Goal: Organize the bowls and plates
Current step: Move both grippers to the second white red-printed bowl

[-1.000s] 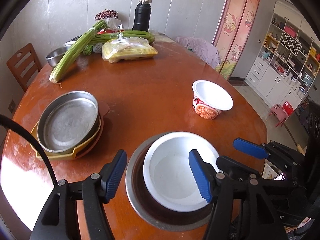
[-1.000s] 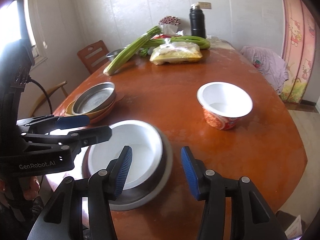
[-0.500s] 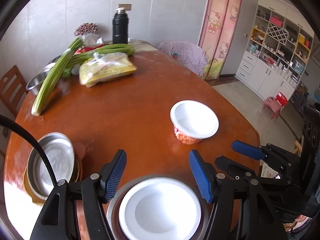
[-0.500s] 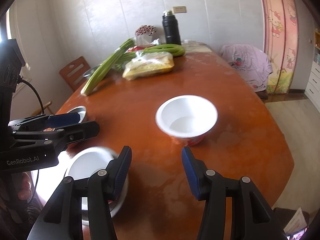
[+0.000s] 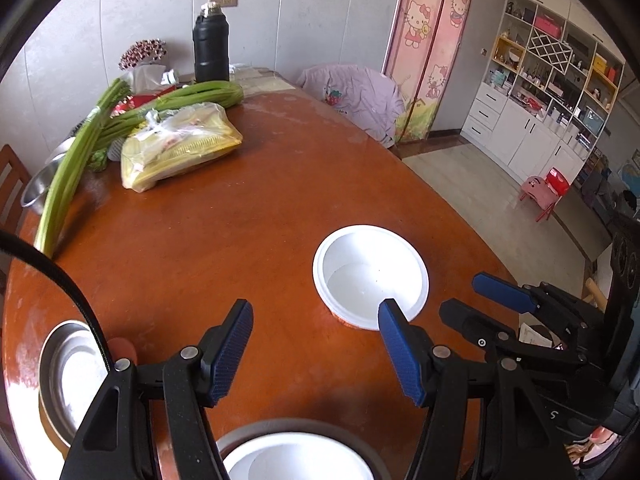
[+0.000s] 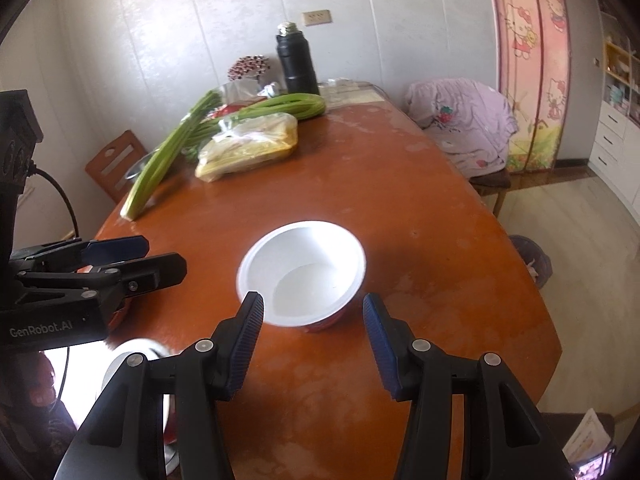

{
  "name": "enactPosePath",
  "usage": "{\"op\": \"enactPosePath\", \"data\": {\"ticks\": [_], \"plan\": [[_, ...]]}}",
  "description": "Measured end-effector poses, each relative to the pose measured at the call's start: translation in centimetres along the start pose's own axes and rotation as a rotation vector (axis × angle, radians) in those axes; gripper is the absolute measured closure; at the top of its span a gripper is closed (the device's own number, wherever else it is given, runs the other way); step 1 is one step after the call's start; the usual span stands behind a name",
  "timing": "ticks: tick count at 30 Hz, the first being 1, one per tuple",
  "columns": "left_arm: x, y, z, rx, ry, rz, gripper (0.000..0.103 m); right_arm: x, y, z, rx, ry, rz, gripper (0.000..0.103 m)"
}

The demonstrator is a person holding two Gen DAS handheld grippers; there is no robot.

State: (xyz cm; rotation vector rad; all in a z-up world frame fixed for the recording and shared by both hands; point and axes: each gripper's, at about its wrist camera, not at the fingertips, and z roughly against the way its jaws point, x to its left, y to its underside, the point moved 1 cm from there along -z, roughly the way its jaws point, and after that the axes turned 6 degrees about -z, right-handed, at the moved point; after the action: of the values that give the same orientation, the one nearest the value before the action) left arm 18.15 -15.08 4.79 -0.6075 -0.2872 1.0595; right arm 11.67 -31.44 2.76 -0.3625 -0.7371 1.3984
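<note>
A white paper bowl with a red printed side (image 6: 304, 268) stands upright on the round brown table (image 6: 420, 208). My right gripper (image 6: 314, 322) hovers open just short of it, nothing between its blue pads. My left gripper (image 5: 316, 346) is open too and empty, with the same bowl (image 5: 370, 276) ahead and to the right of it. Under the left gripper a white bowl (image 5: 296, 460) rests in a grey metal plate. A stack of metal plates (image 5: 68, 368) lies at the table's left edge, partly hidden by a cable.
Celery stalks (image 5: 68, 172), a bag of yellow food (image 5: 180, 144), a black flask (image 5: 211, 48) and a steel basin (image 5: 38, 184) fill the far end. A chair draped with a lilac cloth (image 6: 464, 128) stands on the right. The table edge curves close behind the paper bowl.
Both grippers have swung right, away from the white bowl in the metal plate and toward the paper bowl. Their jaws stand as before.
</note>
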Motion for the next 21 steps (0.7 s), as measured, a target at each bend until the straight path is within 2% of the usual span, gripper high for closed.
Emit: {"op": "enactPosePath", "data": {"ticks": [9,13,21], "plan": [[0.4,-1.6,-3.4,0.056,0.011,0.014,0.038,-1.7,-1.2,-3.4,0.073,0.014,-0.052,0.05],[0.4,-1.9,-5.3,0.102,0.012,0.015,0.038,-1.8,-1.6,-4.5,0.093,0.026,-0.046,0.05],[0.9,-2.3,-7.3,0.14,0.016,0.029,0.038,-1.9,-2.1,-6.9,0.148,0.038,-0.05,0.05]]}}
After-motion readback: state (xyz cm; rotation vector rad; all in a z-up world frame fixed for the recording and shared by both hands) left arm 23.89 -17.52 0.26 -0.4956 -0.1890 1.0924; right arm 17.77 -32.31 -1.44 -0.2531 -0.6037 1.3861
